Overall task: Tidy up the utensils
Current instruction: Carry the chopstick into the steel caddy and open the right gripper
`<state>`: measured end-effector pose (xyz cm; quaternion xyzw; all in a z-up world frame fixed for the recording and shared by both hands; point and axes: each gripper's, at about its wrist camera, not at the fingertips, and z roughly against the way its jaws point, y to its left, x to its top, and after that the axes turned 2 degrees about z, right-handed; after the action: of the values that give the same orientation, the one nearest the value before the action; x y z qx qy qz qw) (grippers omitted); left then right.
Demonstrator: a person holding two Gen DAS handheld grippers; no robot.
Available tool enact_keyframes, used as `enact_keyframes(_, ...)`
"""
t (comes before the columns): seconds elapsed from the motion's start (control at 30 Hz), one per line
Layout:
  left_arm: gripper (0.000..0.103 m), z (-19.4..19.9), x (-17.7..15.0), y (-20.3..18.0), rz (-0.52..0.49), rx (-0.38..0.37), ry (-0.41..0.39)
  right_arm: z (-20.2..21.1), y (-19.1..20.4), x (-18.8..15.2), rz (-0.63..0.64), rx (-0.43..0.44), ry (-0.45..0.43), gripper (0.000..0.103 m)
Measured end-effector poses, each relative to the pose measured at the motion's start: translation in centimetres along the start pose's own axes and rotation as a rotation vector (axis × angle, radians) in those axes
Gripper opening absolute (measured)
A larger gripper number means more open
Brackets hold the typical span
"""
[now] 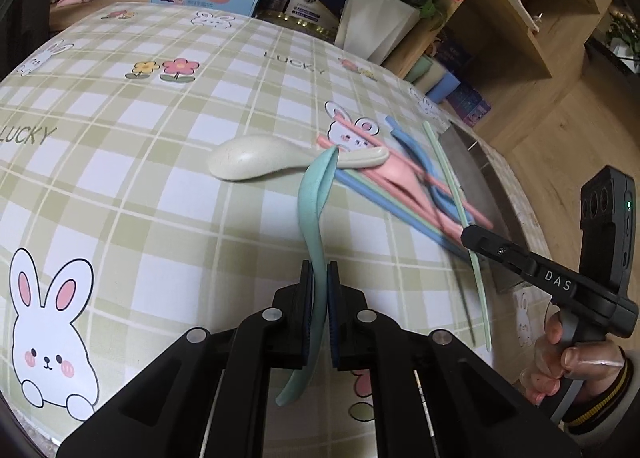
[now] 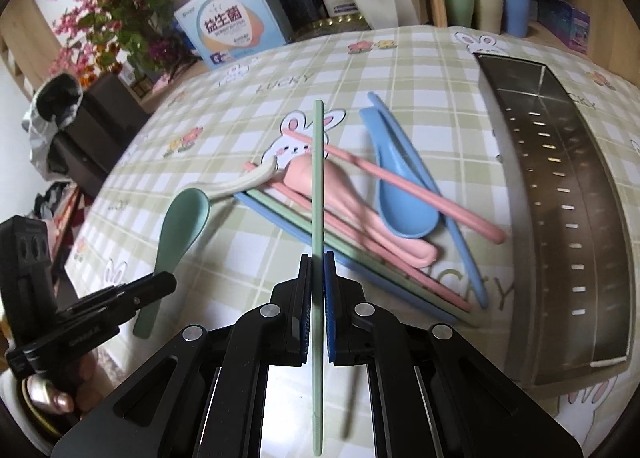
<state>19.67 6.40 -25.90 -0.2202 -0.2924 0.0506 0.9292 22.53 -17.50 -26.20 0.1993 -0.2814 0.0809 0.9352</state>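
My left gripper (image 1: 319,278) is shut on the handle of a teal spoon (image 1: 314,194), whose bowl points away toward the pile; the spoon also shows in the right wrist view (image 2: 182,226). My right gripper (image 2: 318,270) is shut on a pale green chopstick (image 2: 318,178), held lengthwise above the pile; the chopstick also shows in the left wrist view (image 1: 460,210). On the checked tablecloth lie a cream spoon (image 1: 256,158), a pink spoon (image 2: 360,210), a blue spoon (image 2: 400,194), and pink, blue and green chopsticks (image 2: 400,178).
A long perforated steel tray (image 2: 568,218) lies on the table right of the pile. Behind the table stand boxes (image 2: 228,30), a white flower pot (image 1: 376,22), coloured cups (image 2: 488,6) and a wooden shelf (image 1: 532,10).
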Motion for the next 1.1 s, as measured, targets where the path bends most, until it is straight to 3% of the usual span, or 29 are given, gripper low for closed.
enact_keyframes(0.33, 0.007, 1.2, 1.6, -1.8, -0.018, 0.000, -0.020, 3.4, -4.0, 1.5, -0.073, -0.015, -0.102, 0.006)
enact_keyframes(0.57, 0.007, 1.3, 3.0, -4.2, -0.055, -0.008, -0.028, 5.4, -8.7, 2.7, -0.117, -0.122, -0.143, 0.006)
enact_keyframes(0.87, 0.007, -0.5, 5.2, -7.3, -0.073, -0.031, -0.010, 4.5, -13.2, 4.0, -0.113, -0.257, -0.070, 0.006)
enact_keyframes(1.1, 0.007, -2.2, 6.7, -9.6, -0.094, -0.034, 0.029, 2.9, -14.5, 4.3, -0.149, -0.260, -0.001, 0.006)
